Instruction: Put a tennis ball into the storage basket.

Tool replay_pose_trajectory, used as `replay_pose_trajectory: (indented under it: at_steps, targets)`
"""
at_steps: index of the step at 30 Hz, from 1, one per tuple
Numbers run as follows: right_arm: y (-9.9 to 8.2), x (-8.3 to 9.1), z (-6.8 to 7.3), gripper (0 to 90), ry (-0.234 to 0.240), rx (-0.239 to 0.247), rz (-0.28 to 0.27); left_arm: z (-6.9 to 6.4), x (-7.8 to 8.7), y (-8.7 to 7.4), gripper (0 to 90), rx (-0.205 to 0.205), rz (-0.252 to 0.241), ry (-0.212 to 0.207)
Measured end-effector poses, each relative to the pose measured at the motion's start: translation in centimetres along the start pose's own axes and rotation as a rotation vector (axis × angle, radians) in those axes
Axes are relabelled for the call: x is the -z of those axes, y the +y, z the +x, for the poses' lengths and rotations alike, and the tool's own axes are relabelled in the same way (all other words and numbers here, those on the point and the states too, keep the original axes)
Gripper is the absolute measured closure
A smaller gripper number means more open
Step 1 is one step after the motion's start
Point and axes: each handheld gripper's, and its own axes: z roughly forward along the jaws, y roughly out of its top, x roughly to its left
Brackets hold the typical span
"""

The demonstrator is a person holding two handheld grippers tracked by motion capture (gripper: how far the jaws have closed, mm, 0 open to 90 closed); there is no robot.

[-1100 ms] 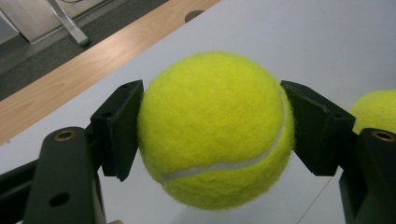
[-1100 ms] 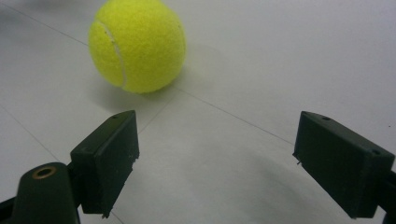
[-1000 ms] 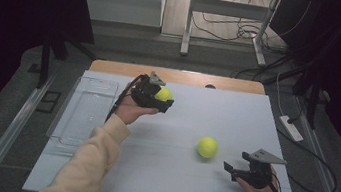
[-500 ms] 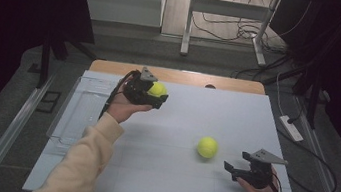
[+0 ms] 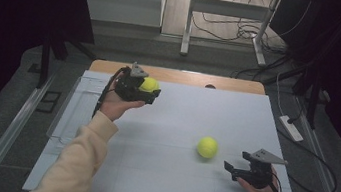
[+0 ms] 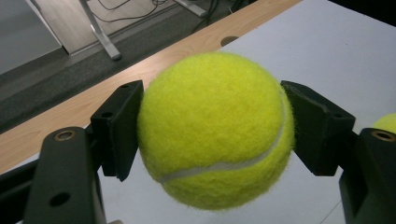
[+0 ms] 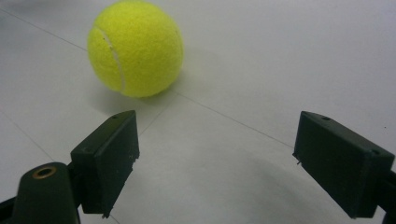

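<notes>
You're carrying one tennis ball [image 5: 149, 84] clamped in the left gripper [image 5: 151, 91] jaws at upper left, probably heading for the clear tray [image 5: 71, 112], while the right gripper [image 5: 229, 170] is sitting wide open and empty near the second ball [image 5: 207, 146].

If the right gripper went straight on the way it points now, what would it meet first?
Probably the loose tennis ball on the white table. The right gripper stands open just short of it. The ball sits left of centre in the right gripper view, so the left jaw might hit it first.
</notes>
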Motion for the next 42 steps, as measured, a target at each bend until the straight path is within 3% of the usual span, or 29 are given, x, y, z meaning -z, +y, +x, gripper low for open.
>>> replay_pose_trajectory:
  at_steps: [11, 17, 42]
  targets:
    - [0.0, 0.1, 0.0, 14.3, 0.002, -0.002, -0.003, 1.1, 0.2, -0.4, 27.2, 0.027, 0.004, 0.019]
    - [0.0, 0.0, 0.0, 14.3, 0.001, 0.000, -0.003, 2.0, 0.6, -0.8, 27.2, 0.041, -0.011, 0.050]
    - [0.0, 0.2, 0.0, 14.2, -0.006, -0.003, -0.007, 5.4, 1.9, -2.6, 27.2, 0.116, 0.005, 0.124]
